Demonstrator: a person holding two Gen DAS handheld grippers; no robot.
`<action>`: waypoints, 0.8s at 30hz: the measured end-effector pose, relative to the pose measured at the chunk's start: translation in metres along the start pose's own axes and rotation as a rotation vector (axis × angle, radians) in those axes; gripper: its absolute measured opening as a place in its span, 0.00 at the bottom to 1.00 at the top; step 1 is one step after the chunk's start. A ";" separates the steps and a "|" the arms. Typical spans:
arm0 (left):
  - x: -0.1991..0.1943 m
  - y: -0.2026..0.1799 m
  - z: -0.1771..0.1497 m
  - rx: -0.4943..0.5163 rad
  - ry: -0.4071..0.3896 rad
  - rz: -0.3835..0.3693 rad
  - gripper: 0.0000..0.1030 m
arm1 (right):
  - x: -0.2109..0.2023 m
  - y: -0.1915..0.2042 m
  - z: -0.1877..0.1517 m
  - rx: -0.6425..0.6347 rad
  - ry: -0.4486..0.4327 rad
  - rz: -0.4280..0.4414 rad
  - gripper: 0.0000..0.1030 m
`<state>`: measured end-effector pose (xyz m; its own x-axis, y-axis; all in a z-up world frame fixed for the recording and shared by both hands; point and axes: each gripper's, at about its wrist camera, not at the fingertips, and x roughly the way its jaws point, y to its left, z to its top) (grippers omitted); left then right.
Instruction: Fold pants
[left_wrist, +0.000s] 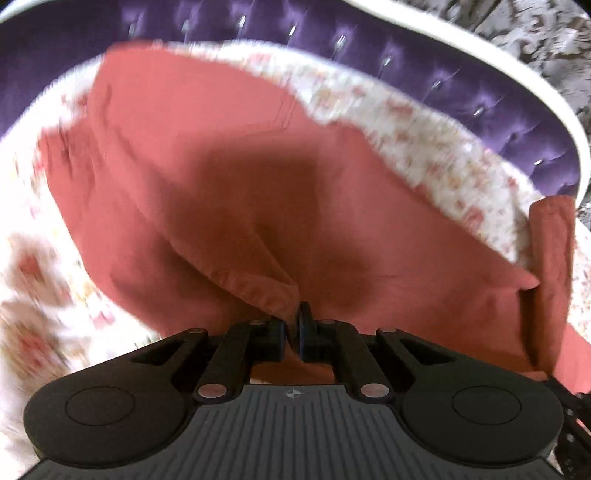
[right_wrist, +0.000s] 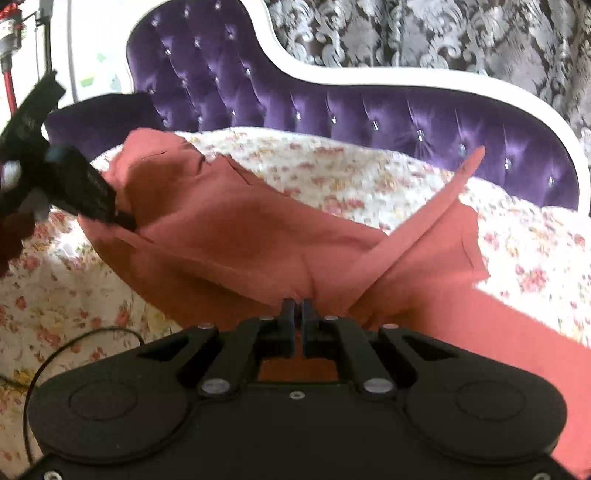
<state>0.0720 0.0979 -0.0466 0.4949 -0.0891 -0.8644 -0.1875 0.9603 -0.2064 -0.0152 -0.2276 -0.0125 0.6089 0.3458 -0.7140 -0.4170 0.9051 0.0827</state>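
The terracotta-red pants (left_wrist: 229, 192) lie spread on a flowered bedspread (left_wrist: 424, 136). My left gripper (left_wrist: 298, 314) is shut on a hemmed edge of the cloth, which bunches at its tips. In the right wrist view the pants (right_wrist: 229, 236) stretch leftward to the left gripper (right_wrist: 127, 221), which pinches their far end. My right gripper (right_wrist: 298, 308) has its jaws nearly together on a fold of the pants. From there a strip of cloth (right_wrist: 443, 206) rises to the upper right. The pads themselves are hidden by cloth.
A purple tufted headboard (right_wrist: 369, 122) with a white frame curves behind the bed, with a dark purple pillow (right_wrist: 99, 118) at its left. A black cable (right_wrist: 55, 354) lies on the bedspread (right_wrist: 332, 173) at the lower left. Patterned grey wallpaper (right_wrist: 443, 33) is behind.
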 end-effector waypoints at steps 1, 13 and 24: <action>0.003 0.001 -0.002 -0.002 0.004 0.000 0.06 | -0.003 -0.001 0.003 0.010 -0.002 0.002 0.16; 0.003 0.008 -0.004 0.009 -0.009 -0.017 0.06 | 0.019 -0.107 0.056 0.526 -0.119 -0.187 0.67; 0.005 0.007 -0.002 0.009 -0.009 -0.020 0.06 | 0.106 -0.165 0.057 0.720 -0.013 -0.271 0.51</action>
<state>0.0713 0.1032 -0.0534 0.5064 -0.1057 -0.8558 -0.1700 0.9608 -0.2192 0.1564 -0.3259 -0.0622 0.6371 0.0873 -0.7658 0.2875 0.8949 0.3412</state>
